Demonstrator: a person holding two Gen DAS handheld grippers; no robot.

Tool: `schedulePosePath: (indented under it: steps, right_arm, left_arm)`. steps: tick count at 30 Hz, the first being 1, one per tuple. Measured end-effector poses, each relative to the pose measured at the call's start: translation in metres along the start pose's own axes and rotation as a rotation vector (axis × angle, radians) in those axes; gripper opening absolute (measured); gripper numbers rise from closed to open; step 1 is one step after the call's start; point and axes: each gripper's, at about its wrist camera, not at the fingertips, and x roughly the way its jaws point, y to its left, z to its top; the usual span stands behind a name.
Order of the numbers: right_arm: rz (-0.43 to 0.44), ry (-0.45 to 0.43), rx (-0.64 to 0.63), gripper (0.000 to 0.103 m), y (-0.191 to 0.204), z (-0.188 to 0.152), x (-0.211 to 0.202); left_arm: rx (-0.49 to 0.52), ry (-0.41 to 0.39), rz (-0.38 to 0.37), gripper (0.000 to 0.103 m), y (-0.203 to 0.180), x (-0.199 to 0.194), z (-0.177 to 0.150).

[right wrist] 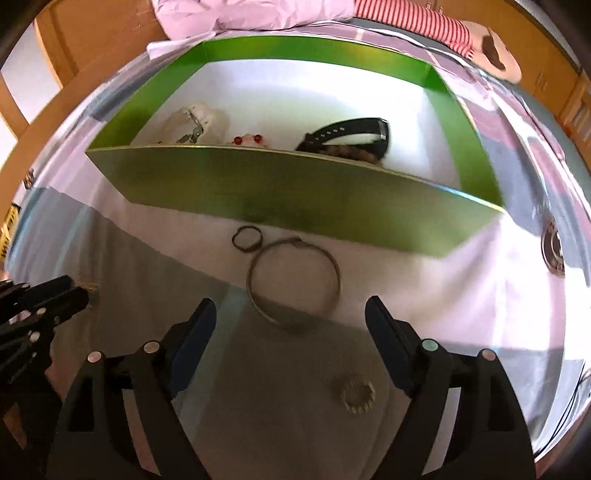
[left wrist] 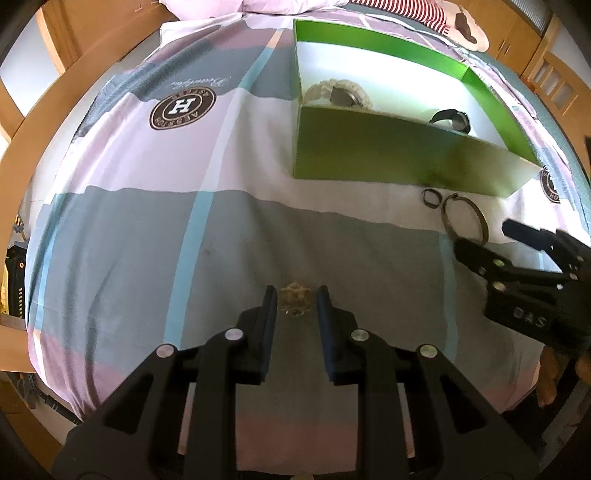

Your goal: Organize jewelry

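Note:
On the bedspread a small gold ornament [left wrist: 294, 303] sits between the fingertips of my left gripper [left wrist: 297, 291], which is shut on it; the same ornament [right wrist: 91, 291] shows at the left gripper's tips [right wrist: 79, 290] in the right wrist view. My right gripper [right wrist: 291, 306] stands wide open, nothing between its pads, just short of a thin metal bangle [right wrist: 293, 284]. A small dark ring [right wrist: 247, 238] lies beyond the bangle, beside the green box [right wrist: 295, 192]. A small gold toothed ring [right wrist: 357, 397] lies under the right gripper. In the left wrist view the right gripper [left wrist: 487, 238] is at the right, by the bangle [left wrist: 465, 219].
The green box has a white inside holding a white watch [right wrist: 195, 122], red earrings [right wrist: 247, 139], a black watch [right wrist: 354, 133] and brown beads [right wrist: 351, 152]. A pillow [right wrist: 236, 14] and a striped sleeve [right wrist: 413, 18] lie at the far end. A wooden bed frame [left wrist: 22, 155] rims the mattress.

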Motion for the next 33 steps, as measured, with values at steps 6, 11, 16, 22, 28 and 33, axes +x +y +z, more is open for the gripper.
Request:
schedulePosePath:
  steps: [6,11,16,22,28,33]
  right_arm:
    - [0.020,0.000,0.000,0.059,0.005,0.000,0.011]
    - [0.043,0.004,0.006,0.059,0.002,-0.007,0.006]
    - [0.057,0.010,0.013,0.059,-0.001,-0.018,0.000]
    - [0.058,-0.014,0.036,0.059,-0.007,-0.026,-0.016]
    - [0.062,-0.061,0.055,0.059,-0.014,-0.022,-0.042]
    - [0.034,-0.047,0.044,0.059,-0.011,-0.028,-0.039]
  left_arm:
    - [-0.011,0.008,-0.013,0.032,0.006,0.005,0.000]
    - [-0.024,0.025,-0.047,0.037,0.009,0.011,0.002]
    - [-0.032,0.023,-0.044,0.021,0.012,0.019,0.002]
    - [-0.044,-0.005,-0.075,0.020,0.020,0.003,-0.002]
    - [-0.026,-0.055,-0.047,0.020,0.016,-0.020,0.002]
    - [-0.005,-0.063,-0.031,0.020,0.005,-0.024,0.006]
